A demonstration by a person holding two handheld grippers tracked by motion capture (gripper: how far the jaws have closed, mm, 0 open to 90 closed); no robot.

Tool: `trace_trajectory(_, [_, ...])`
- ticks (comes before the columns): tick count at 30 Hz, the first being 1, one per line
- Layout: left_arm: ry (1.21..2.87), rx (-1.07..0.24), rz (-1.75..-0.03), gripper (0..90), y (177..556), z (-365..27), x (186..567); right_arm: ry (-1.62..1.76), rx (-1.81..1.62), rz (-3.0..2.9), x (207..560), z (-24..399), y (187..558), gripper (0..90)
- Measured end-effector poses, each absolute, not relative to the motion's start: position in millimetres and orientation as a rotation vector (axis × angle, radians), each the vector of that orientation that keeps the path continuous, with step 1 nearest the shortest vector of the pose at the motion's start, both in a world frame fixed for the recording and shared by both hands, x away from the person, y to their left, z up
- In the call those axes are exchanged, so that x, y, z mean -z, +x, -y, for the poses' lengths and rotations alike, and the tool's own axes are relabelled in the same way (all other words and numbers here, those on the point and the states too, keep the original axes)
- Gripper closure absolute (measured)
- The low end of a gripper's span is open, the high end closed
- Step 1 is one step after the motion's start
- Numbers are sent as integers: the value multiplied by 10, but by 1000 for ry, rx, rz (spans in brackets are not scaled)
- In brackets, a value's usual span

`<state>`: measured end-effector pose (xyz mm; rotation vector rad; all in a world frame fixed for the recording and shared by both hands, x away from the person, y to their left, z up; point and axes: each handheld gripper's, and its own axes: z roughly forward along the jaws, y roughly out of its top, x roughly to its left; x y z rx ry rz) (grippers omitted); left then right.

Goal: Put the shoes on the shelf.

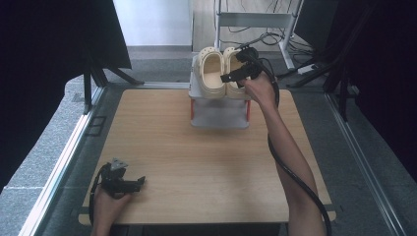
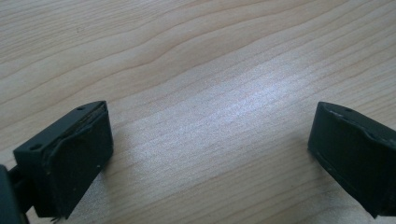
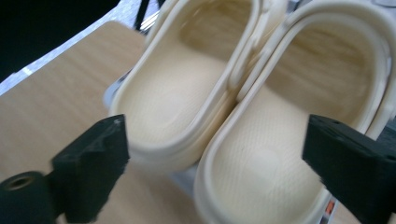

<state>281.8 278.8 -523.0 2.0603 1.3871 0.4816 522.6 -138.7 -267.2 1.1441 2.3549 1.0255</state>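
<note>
Clogs [image 1: 222,73]: high view, the pair sits side by side on the top shelf of a rack [image 1: 219,115] at the desk's [image 1: 196,162] far edge; right tongs [image 1: 231,76] hover over them. Left tongs [image 1: 140,183] rest near the left corner, out of the way.
Left gripper view: tongs [image 2: 210,149] wide open, empty.
Right gripper view: tongs [image 3: 215,158] spread wide, gripping nothing, the clogs [image 3: 243,121] just beyond.

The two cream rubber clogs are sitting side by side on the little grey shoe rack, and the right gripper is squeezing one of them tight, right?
Not quite. The two cream rubber clogs do sit side by side on the little grey shoe rack, but the right gripper squeezes nothing: the right gripper view shows its jaws wide apart.
</note>
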Motion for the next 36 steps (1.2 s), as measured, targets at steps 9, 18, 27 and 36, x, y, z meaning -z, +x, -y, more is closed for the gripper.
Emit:
trace_trajectory(9, [2059,-484,-1388,0,2817,-2786,5230,1028,-1055,-2395,2733,1570,4838,0])
trace_trajectory(18, [2062,-484,-1387,0,2817,-2787,5229,979,-1071,-2446,2959,1720,4502,0])
trace_trajectory(27, [2060,-486,-1389,0,2815,-2786,5230,960,-1093,-2463,3176,1898,4242,0])
trace_trajectory(36, [2059,-486,-1392,1,2813,-2783,5229,949,-1120,-2458,3371,2130,4003,0])
